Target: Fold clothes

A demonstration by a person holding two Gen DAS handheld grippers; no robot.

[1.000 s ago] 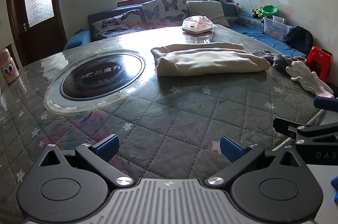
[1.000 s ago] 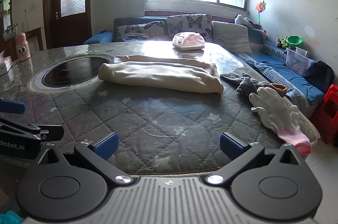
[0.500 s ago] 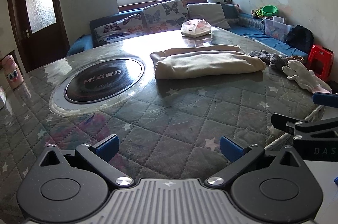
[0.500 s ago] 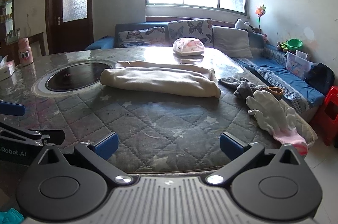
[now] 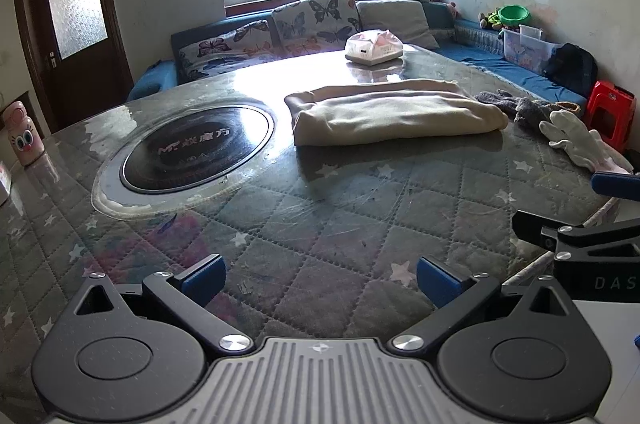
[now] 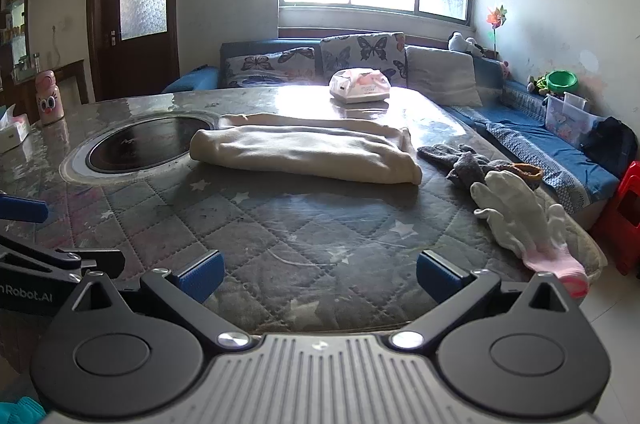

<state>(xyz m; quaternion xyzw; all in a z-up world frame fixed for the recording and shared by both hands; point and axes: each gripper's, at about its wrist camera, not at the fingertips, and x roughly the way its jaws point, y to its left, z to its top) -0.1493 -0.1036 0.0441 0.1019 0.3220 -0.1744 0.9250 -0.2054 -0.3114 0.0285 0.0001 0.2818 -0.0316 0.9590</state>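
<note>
A cream garment (image 5: 394, 114) (image 6: 308, 152) lies folded into a long bundle on the quilted table (image 5: 320, 216) (image 6: 304, 224), past the middle. My left gripper (image 5: 320, 278) hangs open near the table's front edge, well short of the garment, with nothing between its blue pads. My right gripper (image 6: 318, 274) is open too, at the front edge and just as far from the cloth. Each gripper shows at the side of the other's view: the right one (image 5: 580, 224) and the left one (image 6: 48, 236).
A round black cooktop (image 5: 196, 148) (image 6: 148, 144) is set in the table left of the garment. Grey gloves (image 6: 464, 160) and white gloves (image 5: 580, 140) (image 6: 520, 220) lie at the right edge. A tissue pack (image 5: 374, 46) sits behind. A pink bottle (image 6: 49, 98) stands far left.
Both grippers have drawn back and risen slightly, so the table and garment sit a little farther off. The garment has not moved and both grippers stay open.
</note>
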